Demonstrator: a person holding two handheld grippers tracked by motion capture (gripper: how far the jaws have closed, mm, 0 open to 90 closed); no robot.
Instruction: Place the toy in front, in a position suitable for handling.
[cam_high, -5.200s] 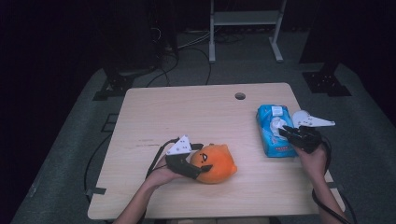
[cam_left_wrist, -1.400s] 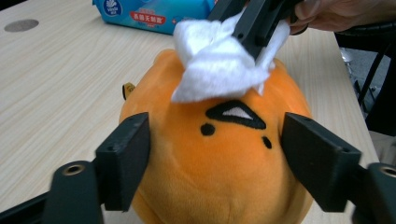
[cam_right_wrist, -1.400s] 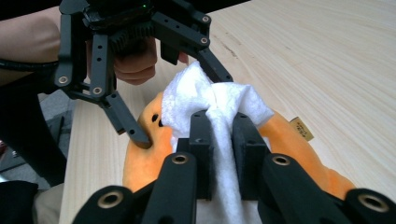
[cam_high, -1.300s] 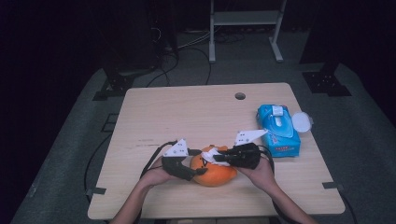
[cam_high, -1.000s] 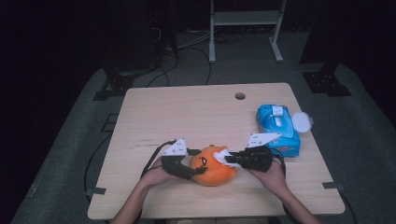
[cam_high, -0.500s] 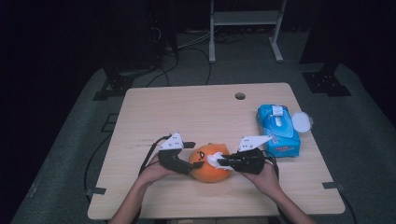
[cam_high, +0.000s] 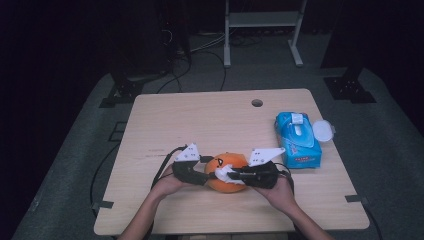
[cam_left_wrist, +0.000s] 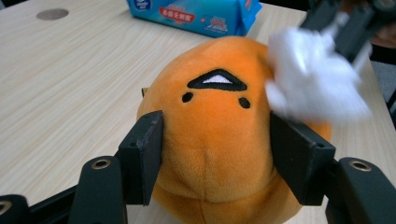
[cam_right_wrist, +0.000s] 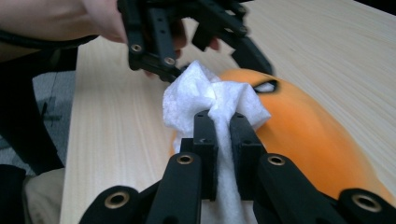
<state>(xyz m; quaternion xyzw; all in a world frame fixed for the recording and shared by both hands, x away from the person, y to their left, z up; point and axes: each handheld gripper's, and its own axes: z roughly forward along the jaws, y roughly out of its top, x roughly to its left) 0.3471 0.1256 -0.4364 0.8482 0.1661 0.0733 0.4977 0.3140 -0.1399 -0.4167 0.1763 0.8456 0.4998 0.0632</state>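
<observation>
Now | blue wipes pack (cam_high: 297, 139): label unreadable | orange plush (cam_left_wrist: 219, 140): stitched face

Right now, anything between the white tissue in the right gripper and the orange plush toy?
Nothing visible. The right gripper pinches the crumpled white tissue, which lies against the round orange plush toy; the left gripper clamps the toy's sides, clear of the tissue.
</observation>
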